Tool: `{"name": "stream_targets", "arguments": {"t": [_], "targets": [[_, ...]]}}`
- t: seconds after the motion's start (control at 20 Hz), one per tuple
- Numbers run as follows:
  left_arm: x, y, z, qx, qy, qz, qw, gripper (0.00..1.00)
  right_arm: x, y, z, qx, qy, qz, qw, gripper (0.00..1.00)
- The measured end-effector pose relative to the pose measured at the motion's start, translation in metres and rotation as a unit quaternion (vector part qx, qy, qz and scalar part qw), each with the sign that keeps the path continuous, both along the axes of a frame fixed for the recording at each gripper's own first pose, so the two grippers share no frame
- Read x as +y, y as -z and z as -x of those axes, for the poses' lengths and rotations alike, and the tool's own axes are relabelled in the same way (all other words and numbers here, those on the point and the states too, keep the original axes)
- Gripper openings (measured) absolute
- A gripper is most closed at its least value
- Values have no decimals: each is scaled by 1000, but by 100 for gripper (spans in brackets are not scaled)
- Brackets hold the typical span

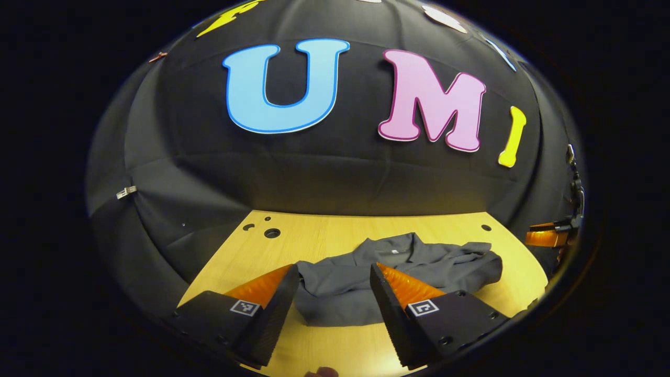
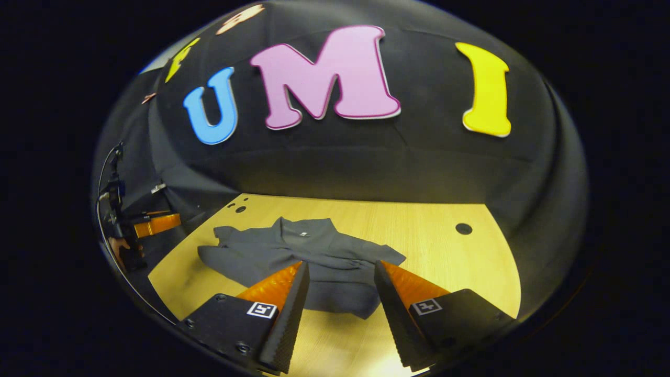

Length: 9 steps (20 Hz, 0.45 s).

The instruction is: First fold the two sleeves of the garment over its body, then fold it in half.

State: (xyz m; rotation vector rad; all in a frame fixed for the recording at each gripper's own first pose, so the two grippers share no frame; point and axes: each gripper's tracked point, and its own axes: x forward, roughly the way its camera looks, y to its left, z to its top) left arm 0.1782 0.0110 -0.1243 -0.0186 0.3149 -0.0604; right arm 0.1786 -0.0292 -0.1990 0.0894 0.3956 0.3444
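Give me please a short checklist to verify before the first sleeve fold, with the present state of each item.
1. Left gripper open: ok, jaws wide apart, nothing between them.
2. Right gripper open: ok, jaws apart and empty.
3. Shirt on the table: ok, it lies collar away from the grippers.
4. Shirt spread flat: not ok, one side is bunched and wrinkled.
5. Sleeves folded over the body: not ok, not yet done; one sleeve lies out to the side.
6. Grippers touching the cloth: cannot tell; they seem to hover short of the near hem.
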Motion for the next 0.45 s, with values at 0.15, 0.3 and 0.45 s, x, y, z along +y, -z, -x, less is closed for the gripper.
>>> {"name": "stream_targets", "arguments": {"t": [0.15, 0.3, 0.45], "targets": [[-5, 11, 34, 10, 5, 1, 1000, 87, 13, -1, 32, 0, -21, 9, 1000, 78], [-3, 21, 65, 20, 5, -1, 1000, 87, 20, -4, 57, 2, -15, -9, 1000, 80], [2, 31, 89, 34, -2, 2, 999, 87, 20, 5, 75, 9, -3, -16, 1000, 80]]}}
